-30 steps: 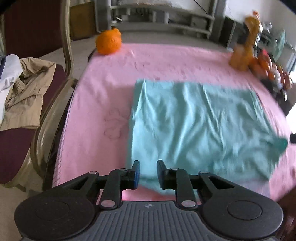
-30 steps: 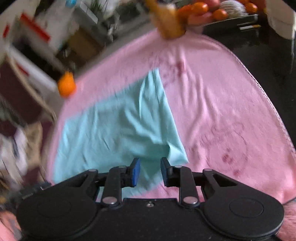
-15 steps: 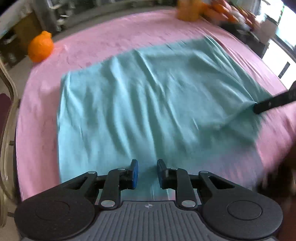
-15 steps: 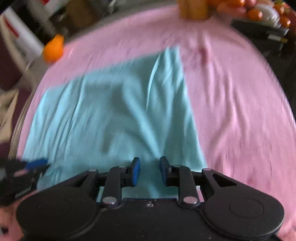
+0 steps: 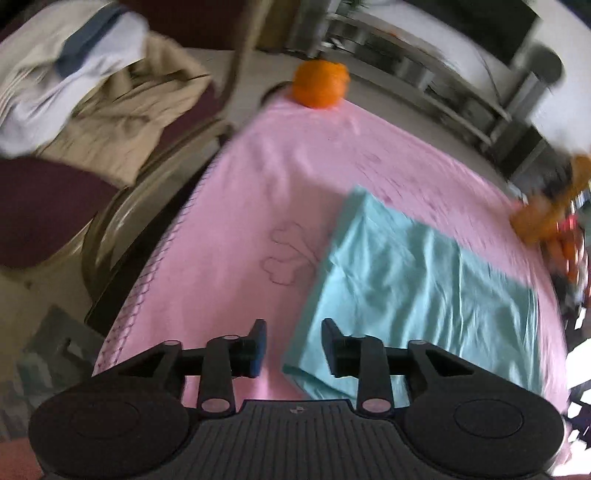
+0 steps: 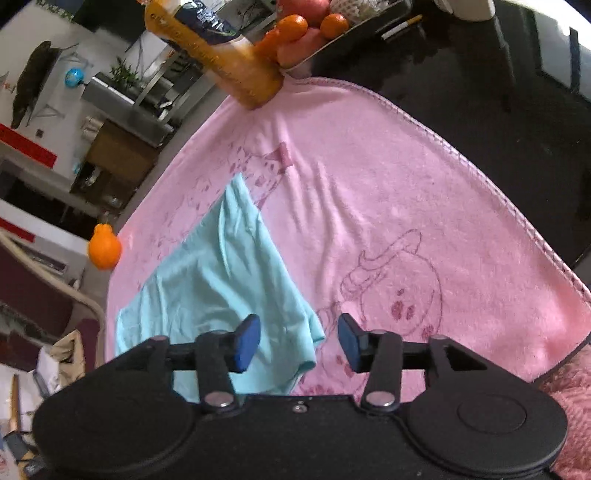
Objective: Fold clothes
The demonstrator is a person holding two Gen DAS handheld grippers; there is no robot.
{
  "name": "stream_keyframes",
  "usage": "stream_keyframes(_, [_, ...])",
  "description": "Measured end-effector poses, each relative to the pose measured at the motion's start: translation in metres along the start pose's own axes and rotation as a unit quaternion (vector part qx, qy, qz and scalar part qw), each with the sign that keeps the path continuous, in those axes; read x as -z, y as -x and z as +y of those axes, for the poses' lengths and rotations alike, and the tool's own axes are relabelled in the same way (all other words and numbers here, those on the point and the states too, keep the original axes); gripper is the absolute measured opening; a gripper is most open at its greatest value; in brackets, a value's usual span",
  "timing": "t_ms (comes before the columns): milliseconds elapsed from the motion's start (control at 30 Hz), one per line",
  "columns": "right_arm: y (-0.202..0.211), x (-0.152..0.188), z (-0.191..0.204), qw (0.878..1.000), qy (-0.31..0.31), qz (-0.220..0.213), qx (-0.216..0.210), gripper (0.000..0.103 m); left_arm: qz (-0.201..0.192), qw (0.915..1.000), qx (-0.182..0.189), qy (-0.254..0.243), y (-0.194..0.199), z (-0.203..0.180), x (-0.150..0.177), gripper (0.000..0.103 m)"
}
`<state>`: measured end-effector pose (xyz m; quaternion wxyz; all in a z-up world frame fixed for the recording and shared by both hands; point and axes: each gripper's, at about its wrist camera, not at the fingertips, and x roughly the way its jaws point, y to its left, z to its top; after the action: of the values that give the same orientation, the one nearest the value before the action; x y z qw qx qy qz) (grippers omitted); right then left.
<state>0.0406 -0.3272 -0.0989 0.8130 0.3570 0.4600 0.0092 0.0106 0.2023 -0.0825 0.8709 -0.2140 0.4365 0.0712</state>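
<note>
A worktop [image 6: 461, 92], dark and glossy where bare, is seen draped with a pink towel [image 6: 369, 206] printed with cartoon outlines. On the towel a teal garment [image 5: 424, 295] is laid flat, already doubled into a rough rectangle, its near edge close to the towel's front hem. In the left wrist view its long axis is seen running from the near left corner away toward the far right; in the right wrist view its far corner is shown pointing toward a yellow carton [image 6: 221, 62] standing at the towel's far edge, beside a tray of oranges [image 6: 306, 29].

The cloth is judged to be thin, soft and light: shallow wrinkles are carried across it, and one near corner is curled and lifted. It is likely to sag and slide on the terry if taken at a single point, so a hold at the two near corners, pinching all layers together, is judged best for the next fold.

The left claw [image 5: 293, 345] is shown with its jaws opening, hovering over the garment's near left corner, nothing pinched between them. The right claw [image 6: 299, 341] is likewise opening over the curled near right corner, the fabric lying below the pads but not gripped.

A chair [image 5: 48, 206] heaped with beige and white clothing [image 5: 122, 96] is glimpsed to the left, and a lone orange fruit [image 5: 320, 85] is set at the towel's far corner.
</note>
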Motion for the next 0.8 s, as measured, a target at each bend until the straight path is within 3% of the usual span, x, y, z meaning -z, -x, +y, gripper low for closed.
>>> stream_keyframes(133, [0.001,0.004,0.001,1.000,-0.002,0.003,0.004,0.046,0.034,0.9994,0.010,-0.001,-0.013,-0.004,-0.001,0.033])
stream_keyframes(333, [0.001,0.006,0.004,1.000,0.007,0.002,0.013,0.044,0.060,0.9972,-0.021,-0.040,-0.036,-0.020,0.001,0.026])
stream_keyframes(400, [0.000,0.006,0.005,1.000,0.011,0.002,0.016,0.043,0.078,0.9951,-0.043,-0.044,-0.046,-0.020,0.002,0.029])
stream_keyframes(800, [-0.012,0.009,0.010,0.999,0.025,0.018,0.027,0.043,0.040,0.9952,-0.043,-0.078,-0.037,-0.030,0.004,0.017])
